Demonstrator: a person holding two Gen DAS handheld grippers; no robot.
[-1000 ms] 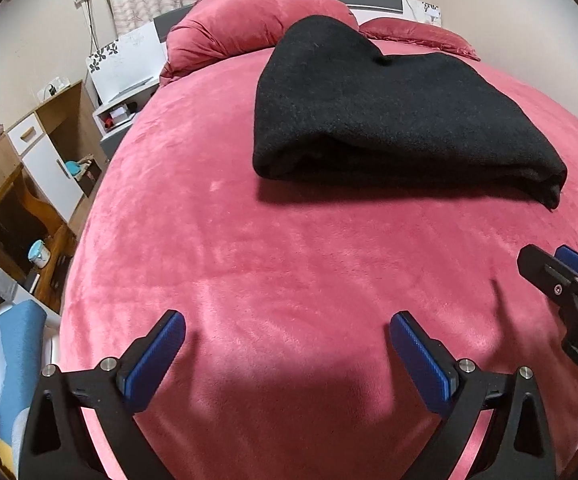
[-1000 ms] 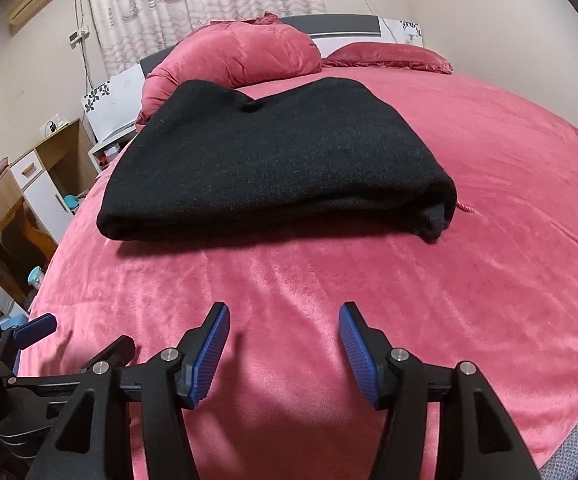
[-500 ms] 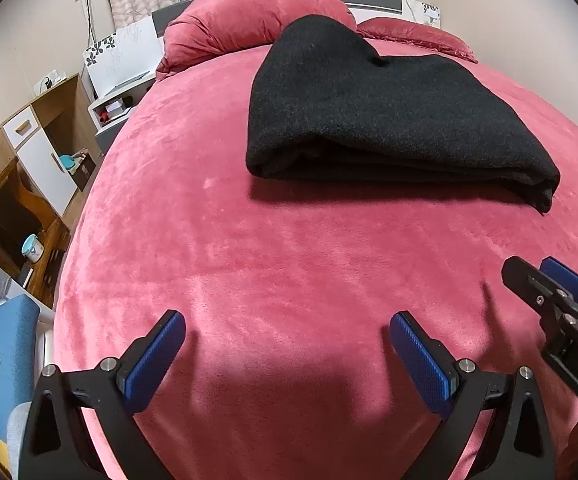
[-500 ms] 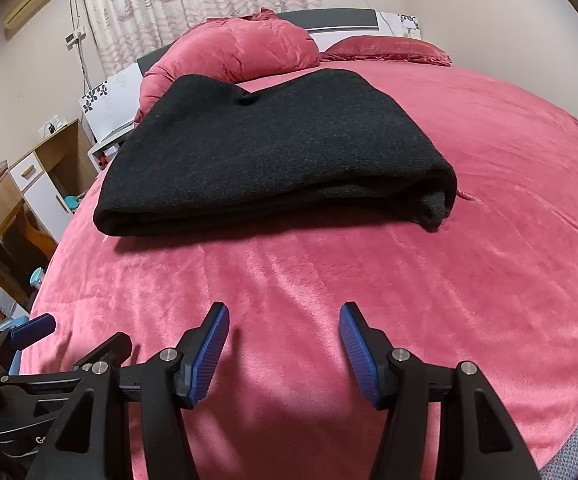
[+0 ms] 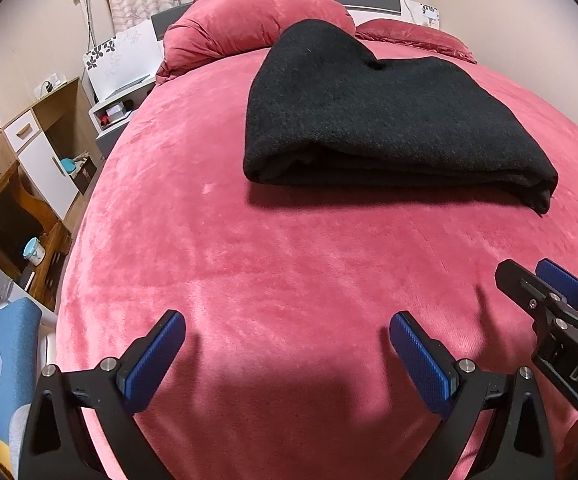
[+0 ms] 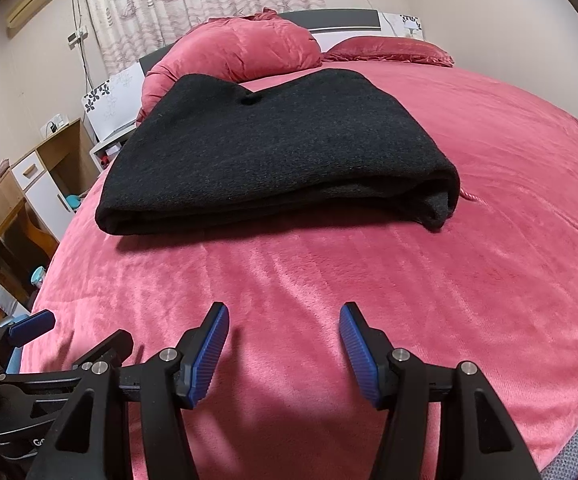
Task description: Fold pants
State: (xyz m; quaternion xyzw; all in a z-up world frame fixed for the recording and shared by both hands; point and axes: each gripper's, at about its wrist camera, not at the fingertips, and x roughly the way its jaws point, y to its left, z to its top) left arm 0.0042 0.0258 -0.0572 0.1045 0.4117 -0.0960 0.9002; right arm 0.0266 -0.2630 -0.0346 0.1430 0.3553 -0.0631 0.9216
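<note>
Here, the folded pants (image 6: 273,152) were seen lengthwise across mid-frame, well beyond both released, empty hand-held grippers, left (image 5: 287,354) and right (image 6: 284,346).

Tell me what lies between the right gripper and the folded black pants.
Nothing but bare pink bedspread: the right wrist view shows an empty stretch from the right gripper to the black pants.

Since the earlier pictures, both views have shifted slightly: the folded black pants (image 5: 385,120) sit a touch lower in the left view and a bit nearer in the right view.
</note>
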